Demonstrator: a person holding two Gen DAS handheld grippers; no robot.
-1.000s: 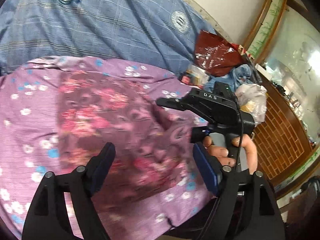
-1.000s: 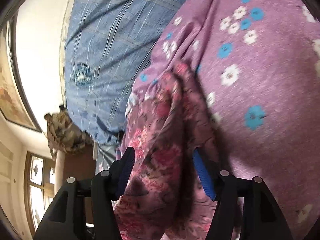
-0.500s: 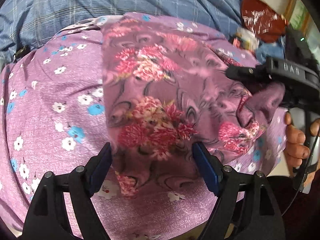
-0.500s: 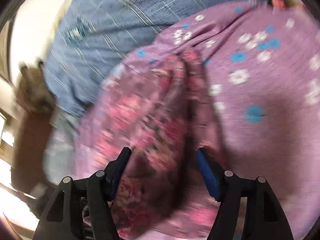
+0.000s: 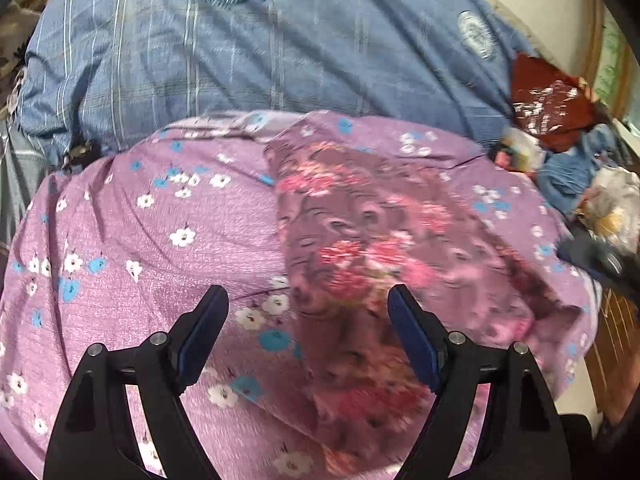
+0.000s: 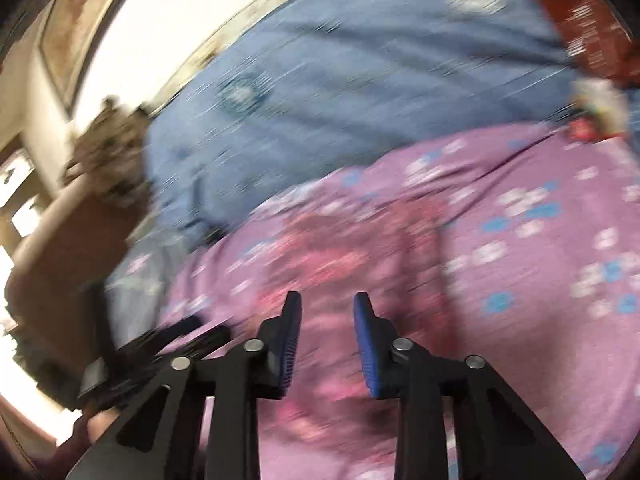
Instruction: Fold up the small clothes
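A small purple garment with red and pink flowers (image 5: pixel 376 248) lies folded in a long strip on the lilac flowered cloth (image 5: pixel 160 240). My left gripper (image 5: pixel 308 312) is open and empty, held above the garment's near end. In the blurred right wrist view the garment (image 6: pixel 340 264) lies under my right gripper (image 6: pixel 327 312), whose jaws are partly closed with a narrow gap and nothing between them. The right gripper's dark body (image 5: pixel 600 260) shows at the right edge of the left wrist view.
A blue plaid quilt (image 5: pixel 260 52) lies behind the lilac cloth. A dark red bag (image 5: pixel 552 104), blue cloth and a plastic bag (image 5: pixel 612 200) are piled at the right. A wooden cabinet (image 5: pixel 616 340) stands beyond the right edge. My left gripper's body (image 6: pixel 132 352) shows at lower left.
The right gripper has let go of the garment, narrowed its jaws and pulled back fast. The garment now lies flat. My left gripper has drawn back, still open.
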